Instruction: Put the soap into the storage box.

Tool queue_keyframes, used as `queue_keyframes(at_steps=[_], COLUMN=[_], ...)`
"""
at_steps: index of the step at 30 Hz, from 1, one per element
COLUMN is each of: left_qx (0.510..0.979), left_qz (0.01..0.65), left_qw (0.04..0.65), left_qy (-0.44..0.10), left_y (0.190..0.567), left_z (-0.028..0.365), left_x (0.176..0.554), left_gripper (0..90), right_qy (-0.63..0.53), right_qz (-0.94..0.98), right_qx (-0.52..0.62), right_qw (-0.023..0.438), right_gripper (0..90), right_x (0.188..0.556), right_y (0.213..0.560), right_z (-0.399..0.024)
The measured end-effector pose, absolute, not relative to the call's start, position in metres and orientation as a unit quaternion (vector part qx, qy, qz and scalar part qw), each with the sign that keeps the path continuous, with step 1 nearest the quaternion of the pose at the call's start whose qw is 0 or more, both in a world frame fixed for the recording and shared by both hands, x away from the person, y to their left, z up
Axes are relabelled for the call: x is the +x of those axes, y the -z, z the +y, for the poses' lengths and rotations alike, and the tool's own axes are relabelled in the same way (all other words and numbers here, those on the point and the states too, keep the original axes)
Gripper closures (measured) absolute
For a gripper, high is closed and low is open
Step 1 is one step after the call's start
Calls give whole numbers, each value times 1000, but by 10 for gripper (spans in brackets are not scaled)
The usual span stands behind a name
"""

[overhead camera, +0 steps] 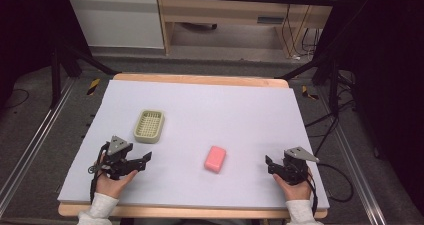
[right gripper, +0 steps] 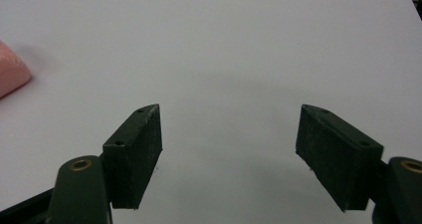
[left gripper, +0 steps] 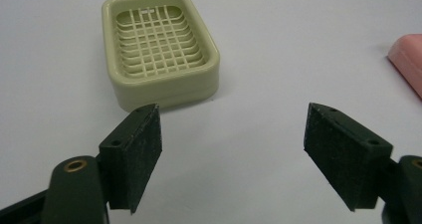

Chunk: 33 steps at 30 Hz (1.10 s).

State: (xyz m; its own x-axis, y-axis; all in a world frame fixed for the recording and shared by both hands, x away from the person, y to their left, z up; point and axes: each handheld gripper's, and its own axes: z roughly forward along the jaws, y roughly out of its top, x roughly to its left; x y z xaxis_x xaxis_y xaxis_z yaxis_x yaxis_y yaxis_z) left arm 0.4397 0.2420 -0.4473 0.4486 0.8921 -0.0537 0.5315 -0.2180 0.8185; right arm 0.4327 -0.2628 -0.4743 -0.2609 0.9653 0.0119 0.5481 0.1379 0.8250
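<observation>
- So both tongs, left tongs (overhead camera: pixel 146 160) and right tongs (overhead camera: pixel 269 163), are spread wide with nothing pinched.
- Green soap dish (overhead camera: pixel 149 125) sits just ahead of the left ones.
- Pink soap (overhead camera: pixel 215 158) lies between them on the surface (overhead camera: pixel 240 110).

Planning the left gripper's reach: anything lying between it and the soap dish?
No: bare table lies between the open left gripper and the soap dish, as the left gripper view shows.
</observation>
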Motion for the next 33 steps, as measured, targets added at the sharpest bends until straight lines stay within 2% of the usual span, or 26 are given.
queue_keyframes(at_steps=[17,33], left_qx=[761,766], left_qz=[451,431], left_qw=[412,426], left_qy=[-218,-214], left_y=[437,423], left_z=[223,199], left_x=[438,444], left_gripper=[217,212], right_qy=[-378,-383], right_qz=[701,698], right_qx=[534,532], right_qw=[284,288], right_gripper=[255,288], right_x=[431,430], right_y=[473,471], right_z=[-259,-255])
